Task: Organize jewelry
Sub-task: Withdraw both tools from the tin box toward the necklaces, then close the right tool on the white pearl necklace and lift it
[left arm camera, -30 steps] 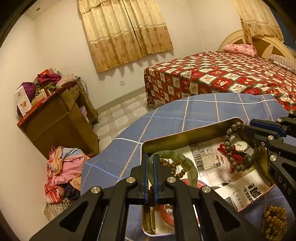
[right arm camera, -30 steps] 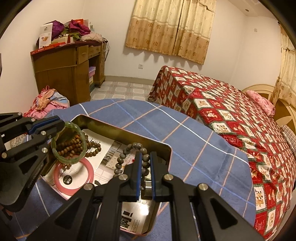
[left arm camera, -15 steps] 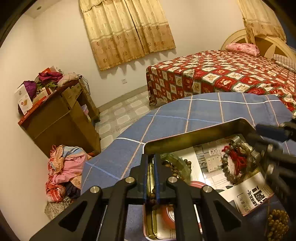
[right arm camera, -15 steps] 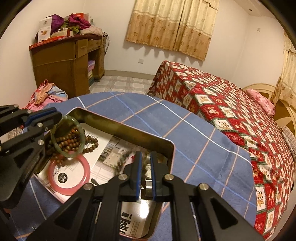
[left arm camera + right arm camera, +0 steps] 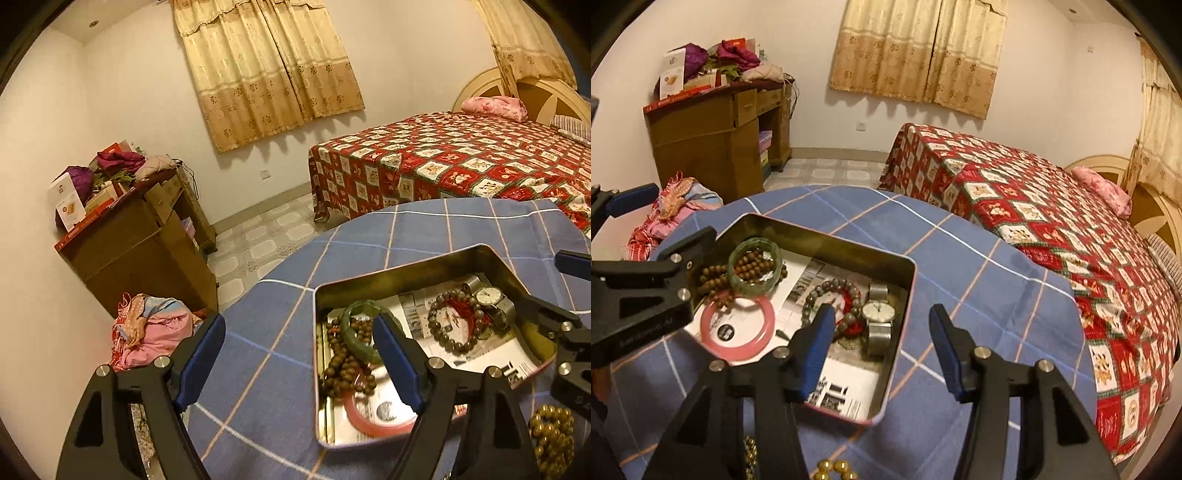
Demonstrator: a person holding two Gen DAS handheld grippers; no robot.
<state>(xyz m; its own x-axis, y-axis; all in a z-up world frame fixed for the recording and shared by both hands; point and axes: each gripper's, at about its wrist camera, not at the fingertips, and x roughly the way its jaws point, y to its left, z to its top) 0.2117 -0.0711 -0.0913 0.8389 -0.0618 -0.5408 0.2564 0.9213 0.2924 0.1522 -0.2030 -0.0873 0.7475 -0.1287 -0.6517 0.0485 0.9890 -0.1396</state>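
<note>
- Both grippers just let go: left gripper (image 5: 299, 354) and right gripper (image 5: 881, 347) were pinched shut a second ago, jaws now wide apart, nothing held
- green bangle (image 5: 755, 266) and grey bead bracelet (image 5: 831, 302) now lie in the tin (image 5: 849, 251); two drops done
- Count in tin: one green bangle, one pink bangle (image 5: 738, 328), one brown bead string (image 5: 343, 363), one grey bead bracelet, one watch (image 5: 879, 314)
- gold beads (image 5: 552, 437) lie outside on the blue cloth (image 5: 979, 273); likely next

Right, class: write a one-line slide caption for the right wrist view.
Open right gripper above a metal tin holding a green bangle, pink bangle and wristwatch.
</note>
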